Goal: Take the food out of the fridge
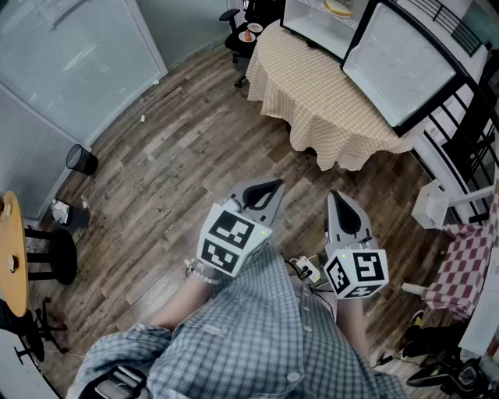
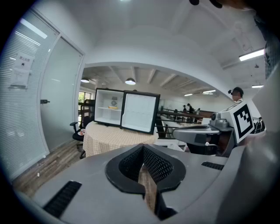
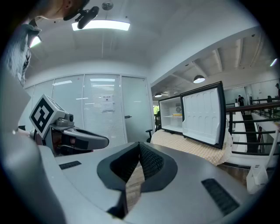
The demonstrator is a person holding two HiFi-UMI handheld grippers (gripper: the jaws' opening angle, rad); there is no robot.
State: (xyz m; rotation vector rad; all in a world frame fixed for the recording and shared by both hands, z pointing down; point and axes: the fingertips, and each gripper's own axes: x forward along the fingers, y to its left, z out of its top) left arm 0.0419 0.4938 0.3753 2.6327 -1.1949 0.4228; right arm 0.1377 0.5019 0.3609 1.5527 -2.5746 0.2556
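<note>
We stand with left gripper (image 1: 269, 188) and right gripper (image 1: 337, 199) clenched, empty. The fridge (image 1: 398, 62) is open; perhaps food (image 1: 337, 8) inside.

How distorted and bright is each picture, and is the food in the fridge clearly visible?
Both gripper views are strongly fisheye, with black corners and bent lines. Left gripper view: the fridge is sharp, but the food is only a small yellowish spot. Right gripper view: the ceiling light burns white; food equally tiny. Head view: even light, mild distortion, food at the very top edge.
</note>
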